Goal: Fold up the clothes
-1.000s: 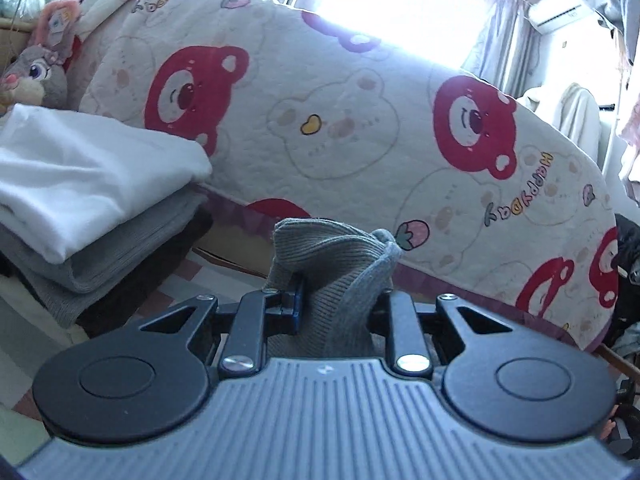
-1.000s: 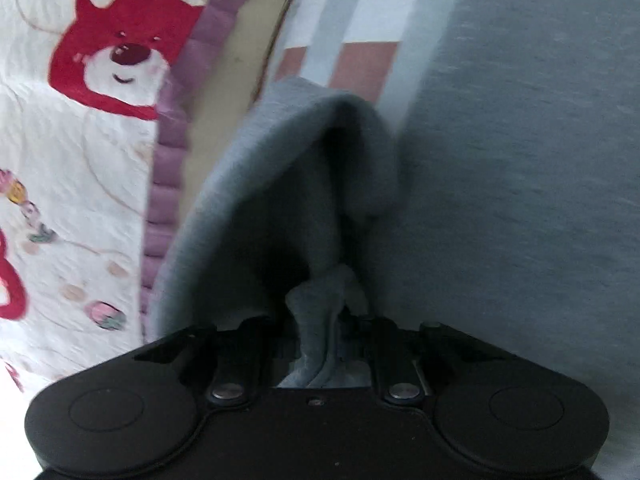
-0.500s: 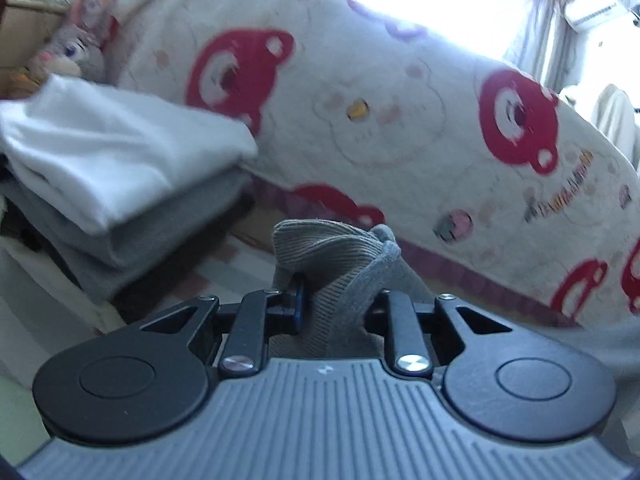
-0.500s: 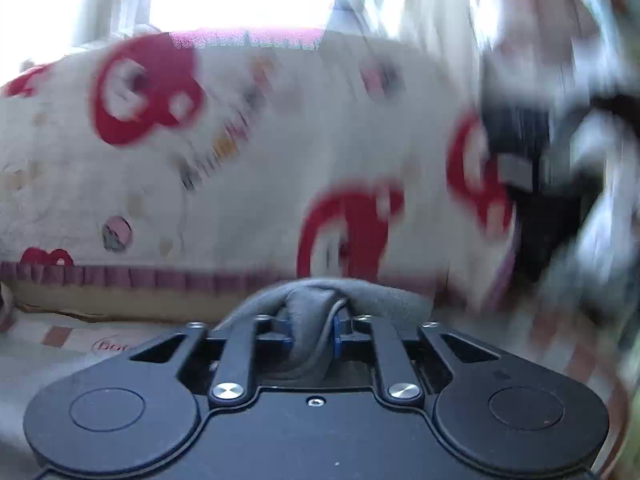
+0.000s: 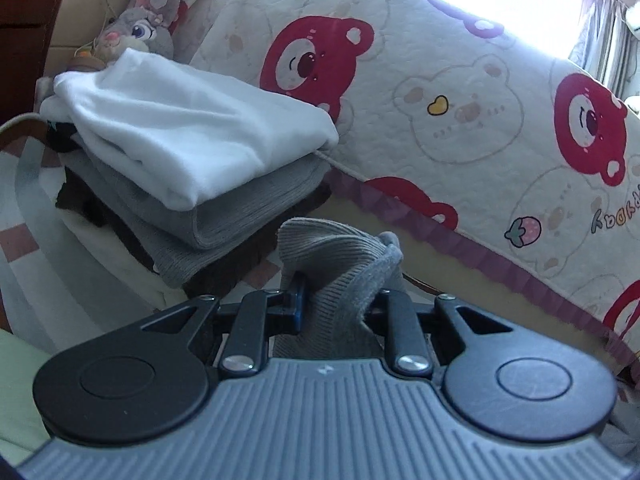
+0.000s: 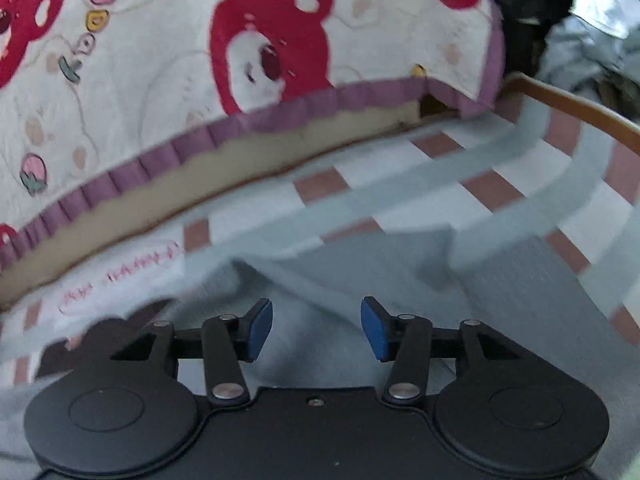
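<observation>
So the left gripper is clamped tight on a bunched fold of the grey ribbed knit, which puffs up over the blue pads in a soft lump. The right gripper has its jaws spreading apart, blue rubbery pads clear of anything, with smooth grey garment fabric lying flat on the checked sheet right below and ahead of them. Off to the left gripper's left sits a folded stack: fleecy white piece on top, grey ribbed one under it, something dark brown at the bottom. Behind is a quilted cream bedspread with red bears and a pleated purple trim, plus a plush grey bunny.
</observation>
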`<act>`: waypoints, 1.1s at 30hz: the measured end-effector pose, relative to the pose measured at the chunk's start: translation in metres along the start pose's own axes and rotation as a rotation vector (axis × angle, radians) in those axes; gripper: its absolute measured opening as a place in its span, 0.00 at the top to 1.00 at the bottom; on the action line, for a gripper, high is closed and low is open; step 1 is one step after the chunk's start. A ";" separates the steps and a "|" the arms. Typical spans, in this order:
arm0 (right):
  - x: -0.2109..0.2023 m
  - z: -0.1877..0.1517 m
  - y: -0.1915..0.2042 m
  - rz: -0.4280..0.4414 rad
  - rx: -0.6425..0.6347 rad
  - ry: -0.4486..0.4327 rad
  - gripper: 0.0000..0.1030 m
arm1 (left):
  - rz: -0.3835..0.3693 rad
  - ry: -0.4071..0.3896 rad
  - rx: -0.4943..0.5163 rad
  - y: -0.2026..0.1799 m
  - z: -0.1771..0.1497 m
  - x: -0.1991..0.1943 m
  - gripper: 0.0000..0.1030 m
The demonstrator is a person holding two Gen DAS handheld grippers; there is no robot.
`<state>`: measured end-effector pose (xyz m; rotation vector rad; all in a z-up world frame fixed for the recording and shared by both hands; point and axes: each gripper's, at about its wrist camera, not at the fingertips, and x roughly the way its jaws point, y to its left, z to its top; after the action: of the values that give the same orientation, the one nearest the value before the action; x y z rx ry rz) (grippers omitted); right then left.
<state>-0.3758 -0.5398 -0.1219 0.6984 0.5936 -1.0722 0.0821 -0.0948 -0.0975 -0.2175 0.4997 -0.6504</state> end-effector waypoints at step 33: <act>-0.199 0.033 0.014 -0.066 -0.469 -0.642 1.00 | -0.101 -0.004 -0.039 -0.002 0.000 0.003 0.83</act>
<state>-0.4319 -0.4455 0.0479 -0.0866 0.2875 -1.0900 0.0834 -0.0979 -0.0976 -0.2827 0.5003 -0.7389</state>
